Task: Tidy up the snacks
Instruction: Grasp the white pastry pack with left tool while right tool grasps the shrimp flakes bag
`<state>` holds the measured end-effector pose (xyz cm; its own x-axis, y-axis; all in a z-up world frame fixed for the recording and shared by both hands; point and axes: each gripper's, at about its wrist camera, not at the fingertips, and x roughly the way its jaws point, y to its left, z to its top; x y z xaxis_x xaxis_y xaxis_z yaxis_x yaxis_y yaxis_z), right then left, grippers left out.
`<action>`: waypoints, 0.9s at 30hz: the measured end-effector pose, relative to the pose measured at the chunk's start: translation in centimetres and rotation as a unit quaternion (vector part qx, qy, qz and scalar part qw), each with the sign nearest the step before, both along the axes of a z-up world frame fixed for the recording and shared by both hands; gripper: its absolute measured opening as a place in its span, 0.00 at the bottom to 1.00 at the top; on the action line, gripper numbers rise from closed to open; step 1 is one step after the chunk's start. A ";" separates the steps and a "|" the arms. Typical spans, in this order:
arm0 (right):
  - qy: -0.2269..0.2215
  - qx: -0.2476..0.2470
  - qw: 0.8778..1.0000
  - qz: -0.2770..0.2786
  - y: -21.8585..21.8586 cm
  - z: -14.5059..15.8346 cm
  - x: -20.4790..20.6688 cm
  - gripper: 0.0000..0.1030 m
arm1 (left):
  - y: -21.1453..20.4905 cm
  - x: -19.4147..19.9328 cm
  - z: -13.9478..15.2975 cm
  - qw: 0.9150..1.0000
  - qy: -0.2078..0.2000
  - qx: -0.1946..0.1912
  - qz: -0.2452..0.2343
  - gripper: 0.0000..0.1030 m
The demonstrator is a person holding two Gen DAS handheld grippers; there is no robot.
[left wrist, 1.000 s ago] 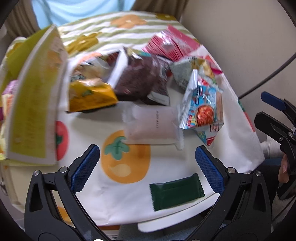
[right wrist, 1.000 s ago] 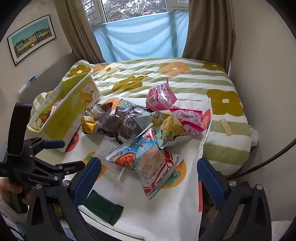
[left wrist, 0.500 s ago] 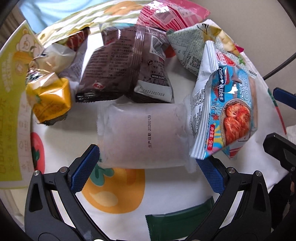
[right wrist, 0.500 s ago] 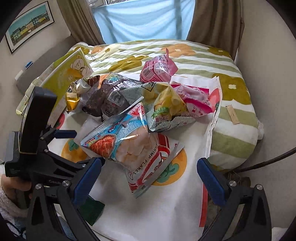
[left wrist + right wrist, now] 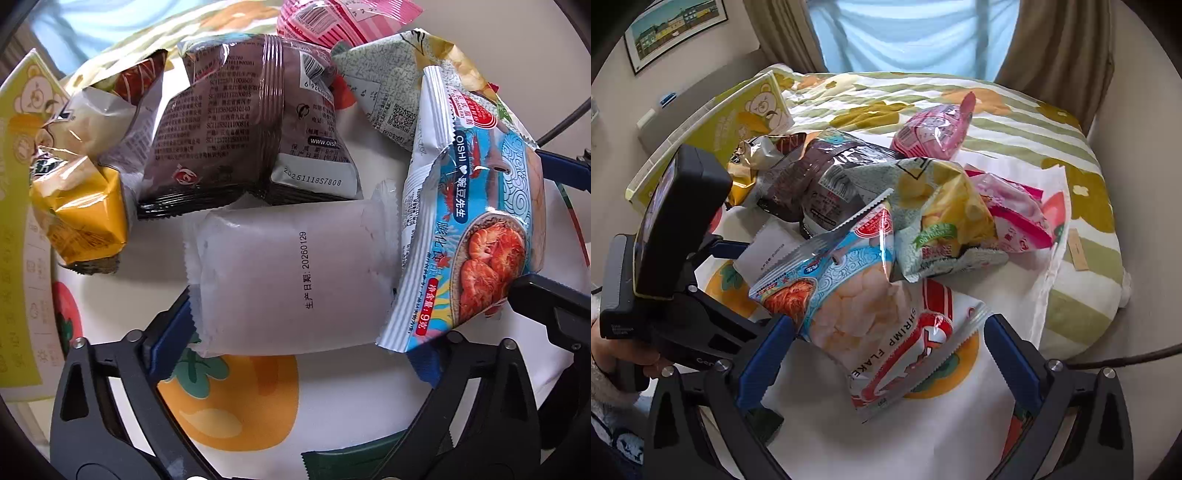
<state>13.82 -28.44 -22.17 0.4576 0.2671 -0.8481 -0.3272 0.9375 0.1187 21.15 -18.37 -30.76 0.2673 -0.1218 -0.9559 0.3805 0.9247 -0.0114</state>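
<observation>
A frosted white snack packet [image 5: 291, 280] lies on the fruit-print cloth [image 5: 236, 406], its near end between the fingers of my open left gripper [image 5: 299, 350]. It also shows in the right wrist view [image 5: 768, 251]. A blue shrimp-chip bag [image 5: 476, 243] leans over its right end. My right gripper [image 5: 882, 365] is open around the near end of that blue bag [image 5: 846, 295] and a red Shrimp Flakes bag [image 5: 912, 354] under it. Behind lie a brown bag [image 5: 243, 125], a yellow bag [image 5: 81, 206], a green-grey bag [image 5: 934, 210] and pink bags [image 5: 934, 129].
A yellow bear-print box [image 5: 720, 125] stands open at the left of the pile. A dark green packet [image 5: 354, 458] lies at the cloth's near edge. The cloth rests on a striped flower bedspread [image 5: 1052, 140], with a wall and a cable [image 5: 1126, 358] at right.
Both grippers moved forward and closer to the pile. The left gripper's fingers now flank the white packet; the right gripper's fingers flank the blue and red bags.
</observation>
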 end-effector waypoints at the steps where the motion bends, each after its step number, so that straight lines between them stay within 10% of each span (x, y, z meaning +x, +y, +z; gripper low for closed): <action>1: 0.000 0.000 1.000 0.006 0.1 0.0 0.1 1.00 | 0.0 -0.1 0.1 1.000 -0.001 -0.003 -0.001 0.88; 19: 0.005 -0.032 0.997 0.077 3.1 -1.7 0.3 0.99 | 2.4 -2.2 1.5 1.000 -0.004 0.002 0.003 0.72; 27: -0.001 -0.073 0.994 0.085 4.9 -2.4 0.0 0.58 | 3.8 -3.0 1.8 1.000 0.000 -0.003 0.019 0.72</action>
